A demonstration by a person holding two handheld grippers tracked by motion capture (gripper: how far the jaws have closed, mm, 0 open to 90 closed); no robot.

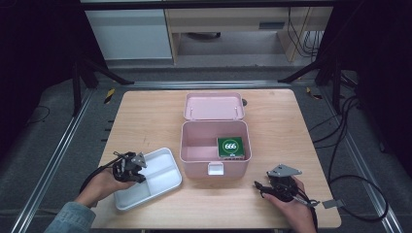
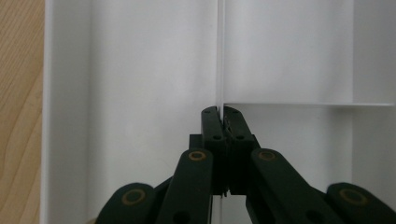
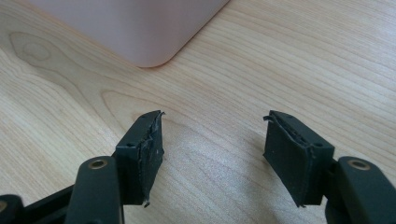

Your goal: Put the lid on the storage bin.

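Carrying everything in the scene, a light wooden table (image 1: 145, 116) is seen standing on a grey floor, with dark stands at both sides, trailing cables at the right, and pale cabinets and a wooden desk at the far end of the room.

Near the table's front left corner, a white divided tray (image 1: 150, 182) is laid at a slant, its inner partitions seen from close up in the left gripper view (image 2: 140, 93). The left gripper (image 1: 130, 167) is held over the tray's left part by the person's left hand (image 1: 99, 187), a denim sleeve being visible at the bottom edge. In the left gripper view its jaws are pressed together on the thin upright partition of the tray, just where a cross partition meets it (image 2: 221, 108).

At the table's middle, an open pink box (image 1: 214, 158) is placed, its lid (image 1: 214, 106) thrown back toward the far edge and a white latch shown at its front wall. Inside, against the box's right wall, a green packet (image 1: 230, 147) marked 666 is laid flat.

Near the front right corner, the right gripper (image 1: 282, 182) is held low by the right hand (image 1: 296, 208), well apart from the box. In the right gripper view its jaws are spread wide above bare wood (image 3: 212, 135), nothing being held or touched between them, while a rounded corner of the pink box (image 3: 140, 32) is seen beyond.
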